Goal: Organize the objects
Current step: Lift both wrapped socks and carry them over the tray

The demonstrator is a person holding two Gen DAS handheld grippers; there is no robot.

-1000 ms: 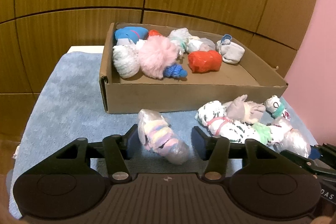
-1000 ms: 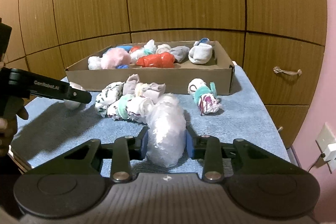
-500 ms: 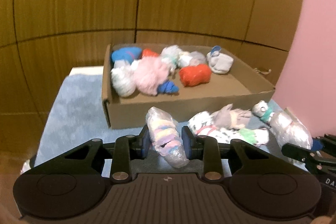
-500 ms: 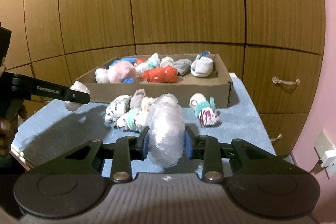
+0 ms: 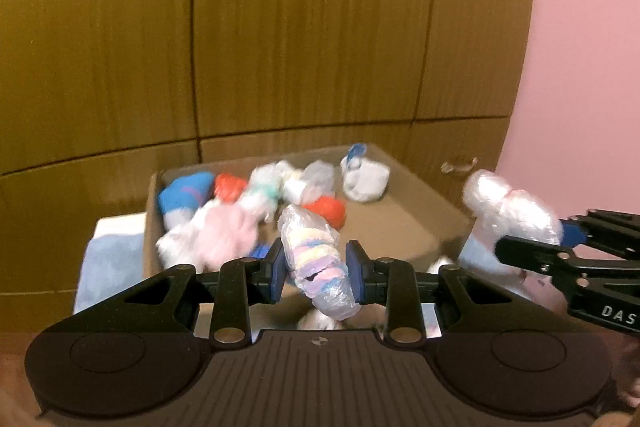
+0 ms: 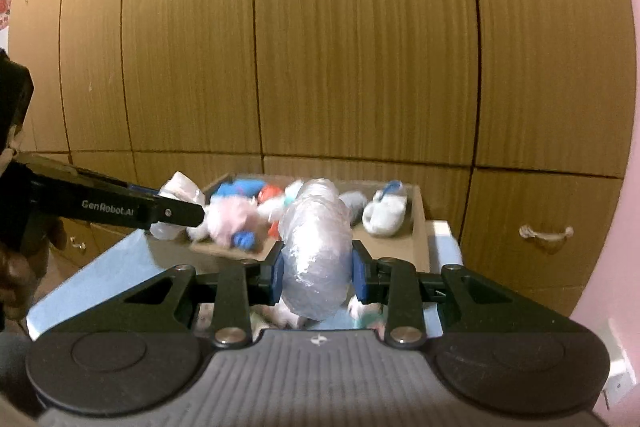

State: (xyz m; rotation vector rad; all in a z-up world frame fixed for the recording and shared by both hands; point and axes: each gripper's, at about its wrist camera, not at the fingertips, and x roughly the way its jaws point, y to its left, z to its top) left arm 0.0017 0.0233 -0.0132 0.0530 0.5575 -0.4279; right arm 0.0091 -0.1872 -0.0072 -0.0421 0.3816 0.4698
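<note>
My left gripper [image 5: 316, 269] is shut on a plastic-wrapped pastel striped sock roll [image 5: 314, 261], lifted off the blue towel in front of the cardboard box [image 5: 436, 223]. My right gripper [image 6: 318, 273] is shut on a plastic-wrapped white sock bundle [image 6: 316, 251], also raised. In the left wrist view the right gripper's bundle [image 5: 512, 209] shows at the right, level with the box's right wall. In the right wrist view the left gripper's fingers [image 6: 120, 209] reach in from the left, holding their wrapped roll [image 6: 180, 203]. The box [image 6: 416, 239] holds several rolled socks: blue, red, fluffy pink, white.
Wooden cupboard panels [image 5: 280, 27] stand right behind the box, with a pink wall [image 5: 584, 47] to the right. The blue towel [image 6: 100, 279] covers the table; loose sock bundles lie on it below the grippers, mostly hidden. A drawer handle [image 6: 546, 233] sits at the right.
The left gripper closed on the striped roll. Both grippers rose with their bundles off the towel and moved nearer the box; the loose sock pile dropped below the view.
</note>
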